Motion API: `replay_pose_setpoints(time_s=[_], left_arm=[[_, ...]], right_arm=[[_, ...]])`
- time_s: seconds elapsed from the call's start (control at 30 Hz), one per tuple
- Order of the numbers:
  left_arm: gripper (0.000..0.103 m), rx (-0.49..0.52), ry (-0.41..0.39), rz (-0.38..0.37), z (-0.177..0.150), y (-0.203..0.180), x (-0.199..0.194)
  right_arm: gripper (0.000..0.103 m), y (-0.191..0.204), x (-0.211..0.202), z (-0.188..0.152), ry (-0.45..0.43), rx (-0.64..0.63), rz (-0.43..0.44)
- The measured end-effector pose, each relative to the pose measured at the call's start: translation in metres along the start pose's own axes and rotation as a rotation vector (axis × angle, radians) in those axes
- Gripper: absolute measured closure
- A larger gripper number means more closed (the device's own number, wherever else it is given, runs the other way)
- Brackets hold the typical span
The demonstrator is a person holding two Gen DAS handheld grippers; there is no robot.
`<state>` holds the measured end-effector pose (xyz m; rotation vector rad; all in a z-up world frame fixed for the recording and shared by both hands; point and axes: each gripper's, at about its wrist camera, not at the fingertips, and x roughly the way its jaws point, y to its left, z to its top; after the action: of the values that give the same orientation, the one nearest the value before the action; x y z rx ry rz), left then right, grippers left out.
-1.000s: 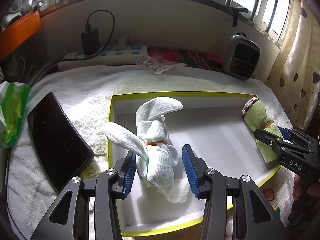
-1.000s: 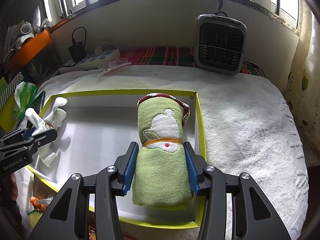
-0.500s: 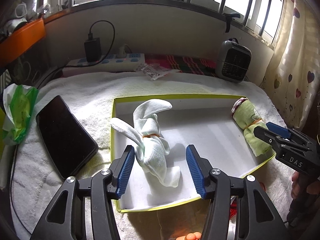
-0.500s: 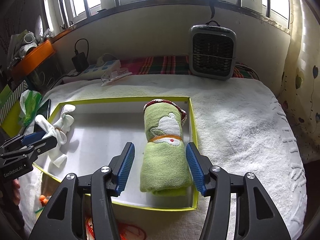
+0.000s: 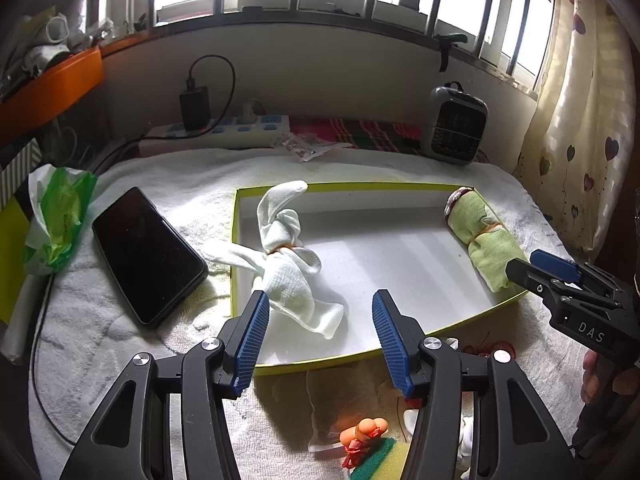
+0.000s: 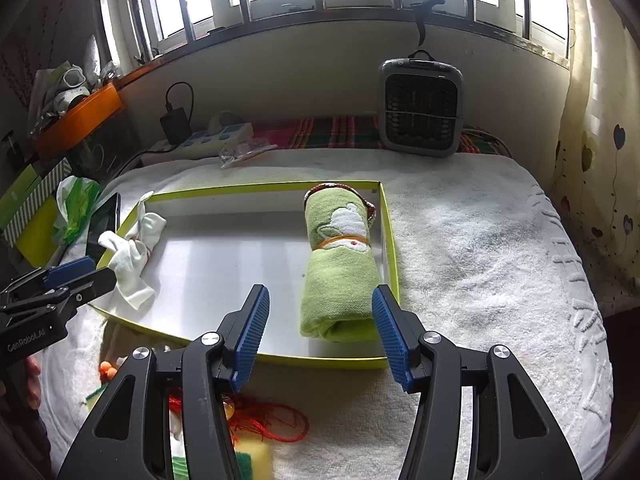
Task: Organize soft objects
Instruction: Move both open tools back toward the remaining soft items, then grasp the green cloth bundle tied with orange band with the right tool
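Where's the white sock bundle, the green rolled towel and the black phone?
white sock bundle [image 5: 290,276], left wrist view, on its knitted middle below the rubber band.
green rolled towel [image 6: 340,280], right wrist view, on its lower half.
black phone [image 5: 146,254], left wrist view, on the screen.

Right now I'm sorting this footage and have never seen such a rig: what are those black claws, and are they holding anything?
They are two hand-held grippers, each carrying a forward-looking camera; one picture comes from each. The left gripper faces a white cloth bundle, the right gripper a rolled green towel. Both cloths lie in a shallow yellow-rimmed tray on a white towel-covered surface. A black phone lies beside the tray. Both grippers' jaws have just been opening and now stand open, holding nothing.
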<state>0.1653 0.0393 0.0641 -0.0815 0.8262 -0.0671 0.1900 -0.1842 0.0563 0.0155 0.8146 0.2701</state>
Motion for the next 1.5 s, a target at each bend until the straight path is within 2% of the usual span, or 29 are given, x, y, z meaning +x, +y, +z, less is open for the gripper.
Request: replay_pose_setpoints(time_s=[0.53,0.87,1.5], left_arm=[[0.05,-0.002,-0.019,-0.001,-0.035,-0.006,-0.033],[0.05,-0.026,-0.003,-0.02,-0.062,0.002,-0.043],[0.05,-0.073,0.035,-0.069,-0.099,0.019,-0.05]], right_arm=[[0.048,0.001,-0.033,-0.032,-0.026,0.039,0.018],[0.048,0.005,-0.049,-0.057,-0.024,0.037,0.037],[0.048,0.025,-0.069,-0.109,0.021,0.05,0.195]])
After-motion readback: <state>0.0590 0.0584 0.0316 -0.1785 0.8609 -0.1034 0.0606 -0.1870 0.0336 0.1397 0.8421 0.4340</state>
